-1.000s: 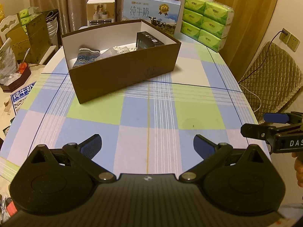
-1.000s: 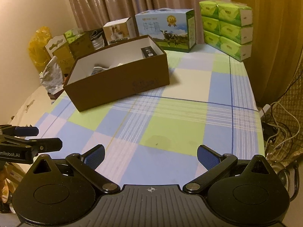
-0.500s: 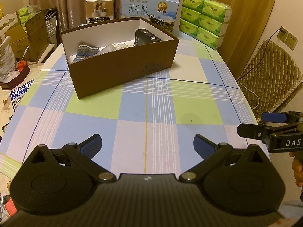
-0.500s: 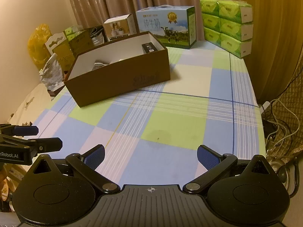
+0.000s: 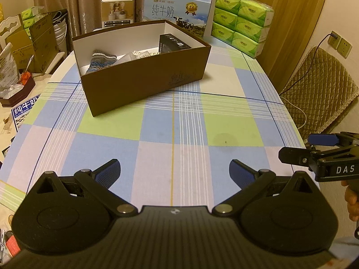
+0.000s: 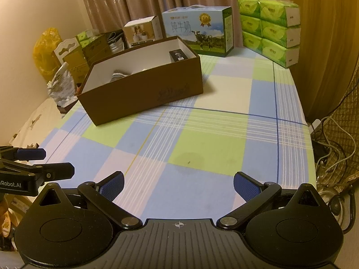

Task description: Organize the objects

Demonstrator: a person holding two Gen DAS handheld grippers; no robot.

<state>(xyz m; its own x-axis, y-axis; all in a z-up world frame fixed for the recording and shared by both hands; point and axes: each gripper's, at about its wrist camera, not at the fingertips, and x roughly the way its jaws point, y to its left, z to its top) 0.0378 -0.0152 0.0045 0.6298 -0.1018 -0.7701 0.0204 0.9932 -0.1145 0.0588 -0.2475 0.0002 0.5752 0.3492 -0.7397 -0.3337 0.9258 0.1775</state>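
A brown open box (image 5: 145, 83) (image 6: 143, 94) stands on the far half of the checked tablecloth (image 5: 172, 130) (image 6: 202, 139). Inside it lie a striped sock (image 5: 101, 59), white crumpled items (image 5: 136, 55) and a small black box (image 5: 171, 43) (image 6: 178, 56). My left gripper (image 5: 175, 174) is open and empty above the near part of the table; it also shows at the left edge of the right wrist view (image 6: 33, 163). My right gripper (image 6: 178, 185) is open and empty, and shows at the right edge of the left wrist view (image 5: 314, 148).
A blue milk carton (image 5: 177, 14), a small white carton (image 5: 117, 11) and stacked green tissue packs (image 5: 241, 23) line the table's far edge. Cardboard boxes (image 5: 29, 42) stand at the left. A quilted chair (image 5: 318, 89) and cables (image 6: 332, 148) are at the right.
Both grippers have drawn back and risen slightly, so the box looks a little farther away. Both stay open and empty. Nothing on the table has moved.
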